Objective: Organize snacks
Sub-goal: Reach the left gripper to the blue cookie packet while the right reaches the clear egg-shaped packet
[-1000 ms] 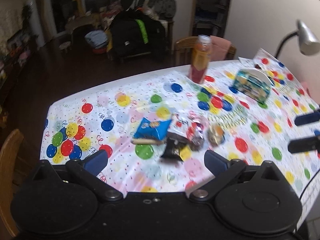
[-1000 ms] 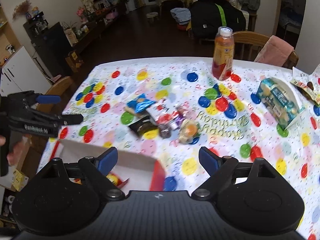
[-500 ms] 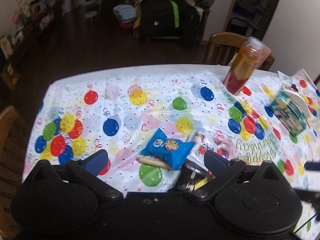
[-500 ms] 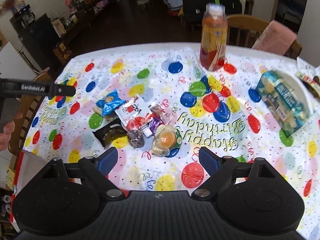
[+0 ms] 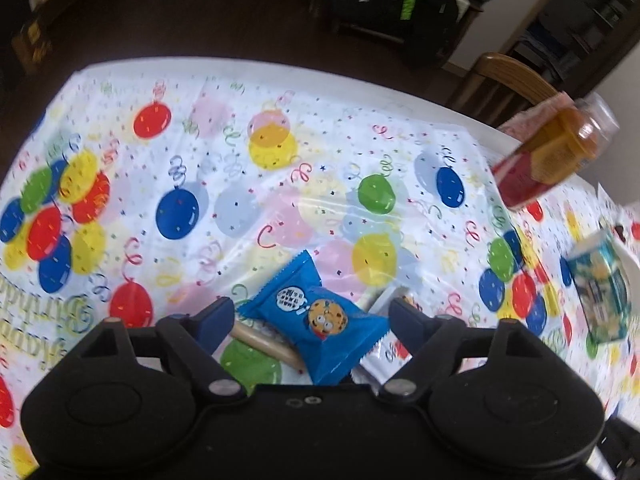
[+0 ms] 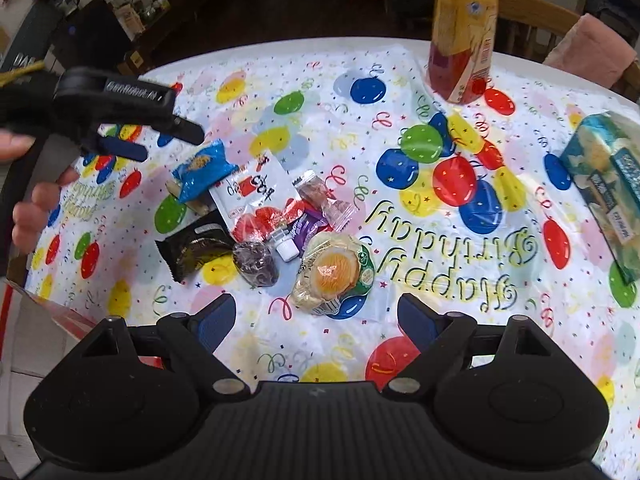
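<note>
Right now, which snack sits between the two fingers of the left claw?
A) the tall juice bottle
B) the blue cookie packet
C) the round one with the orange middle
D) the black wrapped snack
B: in the left wrist view the blue cookie packet lies on the tablecloth between the open fingers of the left claw, not yet squeezed.

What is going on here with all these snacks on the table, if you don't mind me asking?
A person is sorting a pile of snacks on a balloon-print tablecloth, with a handheld gripper in each hand. The left gripper hangs with its jaws open around the blue cookie packet, not yet closed on it. The right gripper hovers open and empty just short of the round egg-look snack. The other packets lie untouched, and a juice bottle stands at the far side.
</note>
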Motion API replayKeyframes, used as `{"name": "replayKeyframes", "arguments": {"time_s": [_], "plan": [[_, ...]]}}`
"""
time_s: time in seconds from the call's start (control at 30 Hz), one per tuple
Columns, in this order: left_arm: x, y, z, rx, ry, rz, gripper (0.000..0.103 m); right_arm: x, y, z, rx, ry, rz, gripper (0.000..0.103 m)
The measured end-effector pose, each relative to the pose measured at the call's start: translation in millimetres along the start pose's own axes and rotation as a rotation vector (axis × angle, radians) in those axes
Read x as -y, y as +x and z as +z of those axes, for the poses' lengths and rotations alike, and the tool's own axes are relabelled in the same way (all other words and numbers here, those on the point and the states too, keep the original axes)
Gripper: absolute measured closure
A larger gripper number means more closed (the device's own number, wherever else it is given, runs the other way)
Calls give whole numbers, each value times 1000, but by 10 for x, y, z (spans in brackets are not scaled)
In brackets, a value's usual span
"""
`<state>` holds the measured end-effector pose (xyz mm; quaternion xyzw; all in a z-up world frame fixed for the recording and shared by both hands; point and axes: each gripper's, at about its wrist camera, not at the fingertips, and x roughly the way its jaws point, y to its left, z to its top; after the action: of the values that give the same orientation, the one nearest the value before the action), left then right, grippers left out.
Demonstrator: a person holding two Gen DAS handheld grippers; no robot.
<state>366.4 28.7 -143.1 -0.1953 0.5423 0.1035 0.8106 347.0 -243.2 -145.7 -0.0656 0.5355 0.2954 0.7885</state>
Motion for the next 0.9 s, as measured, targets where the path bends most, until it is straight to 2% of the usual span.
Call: {"name": "replayKeyframes", "arguments": {"time_s": [0.23, 0.33, 0.43, 0.57, 0.63, 0.77, 0.9], "plan": [[-57, 267, 93, -48, -104, -26, 37, 45, 242, 45, -14, -16, -1, 15], [-67, 323, 134, -47, -125, -16, 39, 58, 327, 73, -19, -21, 5, 24], [-68, 378, 150, -50, -123, -8, 40, 70, 416, 94, -23, -18, 12, 26], [-88, 432, 145, -63, -126, -7, 43, 86, 529, 124, -31, -9, 16, 36], [-103, 456, 140, -70, -129, -2, 47, 93, 567, 137, -31, -4, 11, 37], [-121, 471, 147, -69, -129, 4, 57, 107, 607, 141, -30, 4, -4, 47], [-137, 463, 148, -68, -131, 6, 68, 130, 608, 139, -24, 17, 4, 49]]}}
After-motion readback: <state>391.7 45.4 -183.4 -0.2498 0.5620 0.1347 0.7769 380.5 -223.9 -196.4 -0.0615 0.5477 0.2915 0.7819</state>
